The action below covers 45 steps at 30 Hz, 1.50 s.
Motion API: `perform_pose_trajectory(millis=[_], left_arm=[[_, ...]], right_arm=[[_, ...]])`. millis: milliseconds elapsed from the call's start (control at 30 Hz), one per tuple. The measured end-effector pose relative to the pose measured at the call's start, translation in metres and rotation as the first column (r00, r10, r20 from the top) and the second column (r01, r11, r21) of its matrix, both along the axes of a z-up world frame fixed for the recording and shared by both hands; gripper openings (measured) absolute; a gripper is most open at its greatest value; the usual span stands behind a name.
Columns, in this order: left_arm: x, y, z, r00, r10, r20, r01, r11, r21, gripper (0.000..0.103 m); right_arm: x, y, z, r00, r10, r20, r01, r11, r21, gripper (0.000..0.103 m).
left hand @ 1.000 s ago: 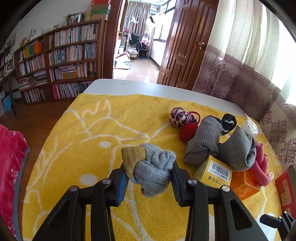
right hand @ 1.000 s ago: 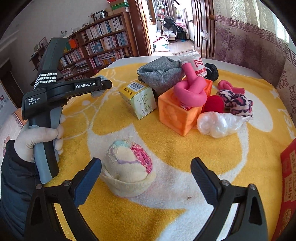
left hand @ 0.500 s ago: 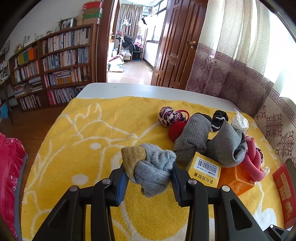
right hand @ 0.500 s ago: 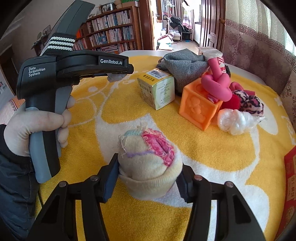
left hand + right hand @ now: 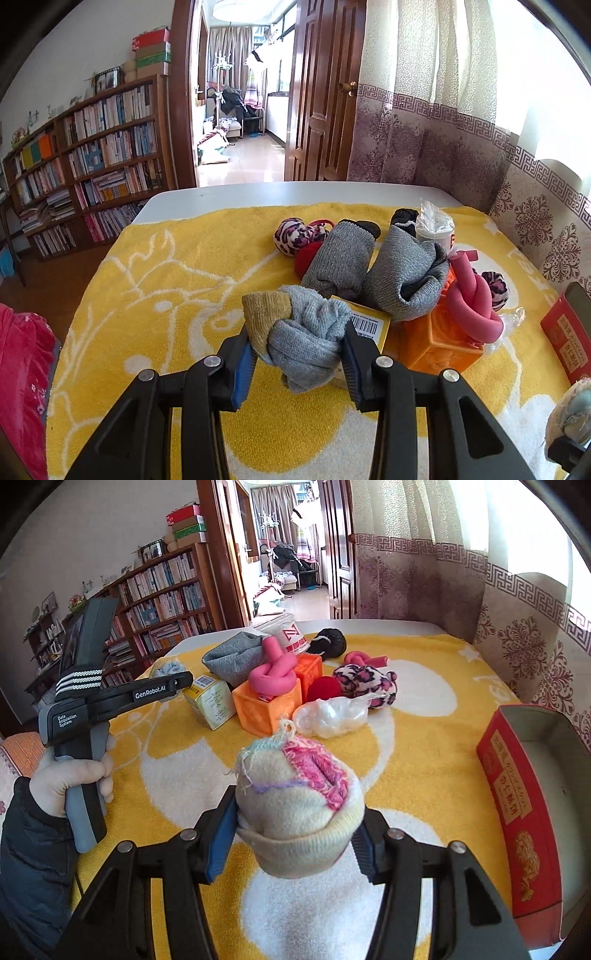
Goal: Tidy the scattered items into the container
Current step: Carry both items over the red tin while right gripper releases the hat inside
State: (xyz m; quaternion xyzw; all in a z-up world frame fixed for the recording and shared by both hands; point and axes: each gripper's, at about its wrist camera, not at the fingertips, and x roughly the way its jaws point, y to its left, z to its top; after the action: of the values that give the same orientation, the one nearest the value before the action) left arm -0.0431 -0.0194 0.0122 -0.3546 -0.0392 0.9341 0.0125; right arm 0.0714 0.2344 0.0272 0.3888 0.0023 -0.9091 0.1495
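Note:
My left gripper (image 5: 295, 343) is shut on a grey rolled sock with a tan cuff (image 5: 306, 332) and holds it above the yellow towel (image 5: 166, 295). The right wrist view shows that gripper (image 5: 173, 683) at the left, in a gloved hand. My right gripper (image 5: 295, 827) is shut on a cream sock ball with pink and blue yarn (image 5: 295, 794), lifted off the towel. The open red box (image 5: 517, 805) lies at the right edge, its inside bare as far as I see. It also shows at the right in the left wrist view, red box (image 5: 565, 343).
A pile sits mid-table: an orange cube (image 5: 266, 705) with a pink foam knot (image 5: 273, 675) on it, a yellow carton (image 5: 210, 701), grey socks (image 5: 232, 657), a red ball (image 5: 325, 688), a leopard scrunchie (image 5: 365, 679), a plastic bag (image 5: 332, 716) and a black sock ball (image 5: 330, 642).
The right jaws closed on the cream sock ball and lifted it; the view swung right and now shows the red box. The left gripper carried its grey sock toward the pile.

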Motion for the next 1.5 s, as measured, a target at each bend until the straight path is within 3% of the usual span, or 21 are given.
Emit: perform_pose_trajectory(millis=[167, 333, 467, 700, 1067, 1133, 1200, 1500], left_arm=[[0.006, 0.013, 0.01, 0.999, -0.046, -0.026, 0.046, 0.999, 0.005, 0.042], [0.02, 0.032, 0.027, 0.989, -0.111, -0.094, 0.112, 0.994, 0.008, 0.042], [0.028, 0.047, 0.033, 0.979, -0.165, -0.123, 0.166, 0.986, -0.002, 0.042], [0.028, 0.061, 0.027, 0.973, -0.212, -0.095, 0.213, 0.977, -0.001, 0.042], [0.025, 0.063, 0.019, 0.972, -0.226, -0.07, 0.228, 0.974, 0.016, 0.042], [0.025, 0.063, 0.017, 0.972, -0.227, -0.064, 0.228, 0.973, 0.019, 0.042], [0.025, 0.063, 0.017, 0.972, -0.228, -0.062, 0.229, 0.973, 0.02, 0.042], [0.026, 0.07, 0.02, 0.962, -0.266, -0.059, 0.271, 0.959, 0.082, 0.042]], right_arm=[[0.006, 0.043, 0.026, 0.992, -0.107, -0.066, 0.105, 0.994, -0.032, 0.059], [0.016, 0.093, 0.047, 0.962, -0.249, -0.116, 0.248, 0.968, -0.028, 0.059], [0.021, 0.139, 0.049, 0.914, -0.386, -0.121, 0.385, 0.922, -0.037, 0.059], [0.017, 0.203, 0.028, 0.823, -0.564, -0.061, 0.565, 0.825, -0.003, 0.059], [0.004, 0.221, 0.005, 0.811, -0.582, 0.051, 0.583, 0.813, 0.006, 0.064], [0.005, 0.219, 0.008, 0.809, -0.587, 0.029, 0.587, 0.81, 0.02, 0.068], [0.008, 0.218, 0.013, 0.804, -0.595, 0.004, 0.595, 0.803, 0.029, 0.08], [0.015, 0.227, 0.037, 0.788, -0.615, -0.036, 0.612, 0.788, -0.065, 0.08]])
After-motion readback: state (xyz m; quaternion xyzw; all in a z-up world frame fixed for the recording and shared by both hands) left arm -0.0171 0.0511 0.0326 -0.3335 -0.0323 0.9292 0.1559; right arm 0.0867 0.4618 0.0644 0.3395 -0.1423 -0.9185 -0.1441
